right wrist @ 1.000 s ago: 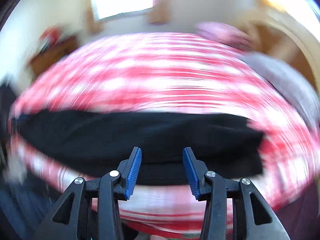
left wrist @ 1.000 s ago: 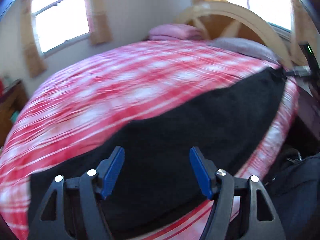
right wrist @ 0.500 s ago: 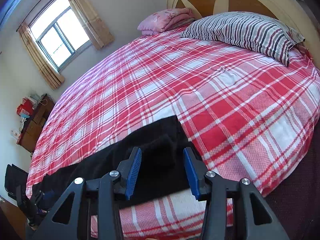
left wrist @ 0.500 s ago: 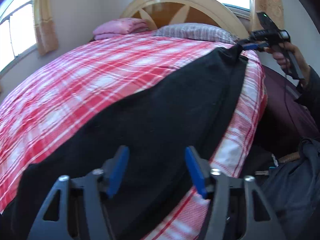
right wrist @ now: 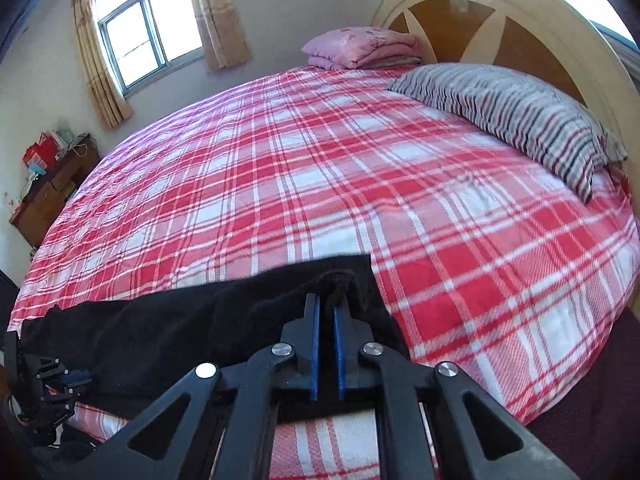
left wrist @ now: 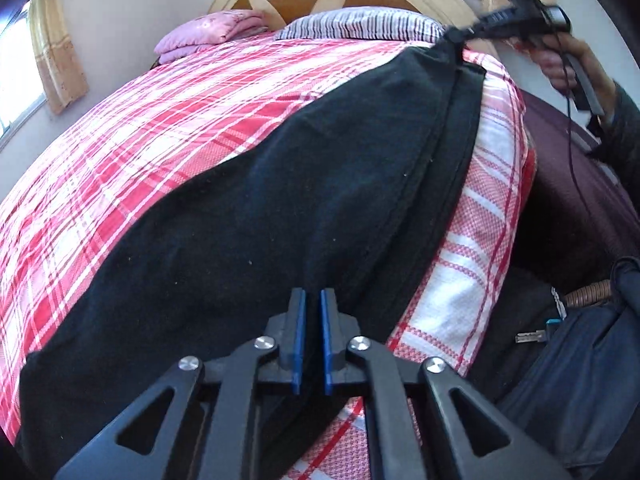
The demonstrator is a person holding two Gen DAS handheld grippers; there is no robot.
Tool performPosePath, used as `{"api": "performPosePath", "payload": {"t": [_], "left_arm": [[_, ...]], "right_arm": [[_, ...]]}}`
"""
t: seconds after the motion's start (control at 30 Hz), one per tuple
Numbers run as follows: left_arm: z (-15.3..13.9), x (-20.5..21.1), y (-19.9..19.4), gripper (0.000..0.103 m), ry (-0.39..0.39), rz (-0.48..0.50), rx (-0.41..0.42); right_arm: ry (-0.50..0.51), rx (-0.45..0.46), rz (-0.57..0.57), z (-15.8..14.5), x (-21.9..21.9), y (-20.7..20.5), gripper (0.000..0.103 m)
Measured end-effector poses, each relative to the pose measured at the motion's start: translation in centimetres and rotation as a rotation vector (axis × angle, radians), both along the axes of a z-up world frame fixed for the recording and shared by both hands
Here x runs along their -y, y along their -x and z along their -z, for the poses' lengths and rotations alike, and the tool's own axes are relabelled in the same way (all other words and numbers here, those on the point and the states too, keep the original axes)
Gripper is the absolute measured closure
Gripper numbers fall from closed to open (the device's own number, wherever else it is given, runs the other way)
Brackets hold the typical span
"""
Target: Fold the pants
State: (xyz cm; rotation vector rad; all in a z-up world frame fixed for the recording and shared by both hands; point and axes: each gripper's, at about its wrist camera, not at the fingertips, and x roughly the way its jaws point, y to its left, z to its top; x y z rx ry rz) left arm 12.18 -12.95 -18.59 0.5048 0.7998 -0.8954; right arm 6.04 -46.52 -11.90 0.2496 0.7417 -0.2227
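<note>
Black pants (left wrist: 280, 220) lie stretched along the near edge of a red plaid bed (left wrist: 160, 140). My left gripper (left wrist: 312, 300) has its jaws closing tight on a raised pinch of cloth at one end. In the right wrist view the pants (right wrist: 180, 320) run off to the left, and my right gripper (right wrist: 326, 300) has its jaws closing on bunched cloth at the other end. Each gripper also shows in the other's view: the right gripper (left wrist: 476, 30) in a hand at the far corner of the pants, and the left gripper (right wrist: 68, 380) at the bottom left.
A striped pillow (right wrist: 520, 112) and a folded pink blanket (right wrist: 360, 46) lie by the round headboard (right wrist: 500, 8). A dark bag (left wrist: 580, 380) sits on the floor beside the bed. A wooden dresser (right wrist: 48, 196) stands by the far wall.
Both grippers went from open to shut, each pinching an end of the pants. The left one swung to look along the pants toward the headboard; the right one settled at the pants' end.
</note>
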Motion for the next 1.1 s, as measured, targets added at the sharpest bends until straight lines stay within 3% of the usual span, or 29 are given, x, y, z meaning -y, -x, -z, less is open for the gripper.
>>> {"api": "performPosePath", "payload": {"t": [0.17, 0.23, 0.3, 0.47, 0.53, 0.57, 0.63, 0.7, 0.8, 0.9, 1.0, 1.03, 1.07, 1.1], "left_arm": [[0.1, -0.3, -0.5, 0.096, 0.019, -0.004, -0.032], [0.1, -0.8, -0.8, 0.096, 0.049, -0.015, -0.057], [0.1, -0.9, -0.8, 0.096, 0.061, -0.018, -0.06], [0.3, -0.9, -0.5, 0.096, 0.068, -0.004, -0.054], [0.3, -1.0, -0.4, 0.096, 0.064, 0.013, -0.054], [0.3, -1.0, -0.4, 0.096, 0.062, 0.019, -0.053], [0.3, -0.9, -0.3, 0.096, 0.056, 0.027, -0.048], [0.2, -0.7, -0.1, 0.096, 0.048, 0.031, -0.033], [0.1, -0.2, 0.6, 0.096, 0.019, 0.048, 0.026], [0.1, 0.0, 0.9, 0.096, 0.01, 0.053, 0.044], [0.2, 0.0, 0.5, 0.096, 0.022, 0.053, 0.031], [0.3, -0.1, 0.4, 0.096, 0.029, 0.052, 0.024], [0.3, -0.2, 0.4, 0.096, 0.032, 0.053, 0.023], [0.3, -0.3, 0.5, 0.096, 0.035, 0.056, 0.024]], "right_arm": [[0.094, 0.125, -0.068, -5.1, -1.2, -1.4, 0.101], [0.131, 0.217, -0.102, -7.5, -1.8, -0.5, 0.101], [0.134, 0.252, -0.122, -8.2, -1.8, 0.6, 0.101], [0.158, 0.1, -0.071, -4.0, -0.5, 2.7, 0.101], [0.119, 0.001, -0.057, -1.5, 0.9, 3.8, 0.101], [0.101, -0.006, -0.053, -1.0, 1.4, 4.2, 0.1], [0.04, 0.009, -0.052, -0.6, 2.7, 5.9, 0.098], [0.041, 0.047, 0.015, -1.2, 4.0, 7.1, 0.098], [-0.119, 0.126, 0.062, -2.3, 7.1, 7.6, 0.098], [-0.182, 0.101, 0.077, -2.2, 8.3, 5.5, 0.098], [-0.261, 0.017, 0.017, -0.8, 8.0, 2.0, 0.098], [-0.271, -0.012, 0.006, -0.2, 8.0, 1.0, 0.09], [-0.272, -0.042, -0.005, 0.4, 7.9, 0.1, 0.069], [-0.277, -0.072, -0.02, 0.9, 7.7, -0.6, 0.057]]}}
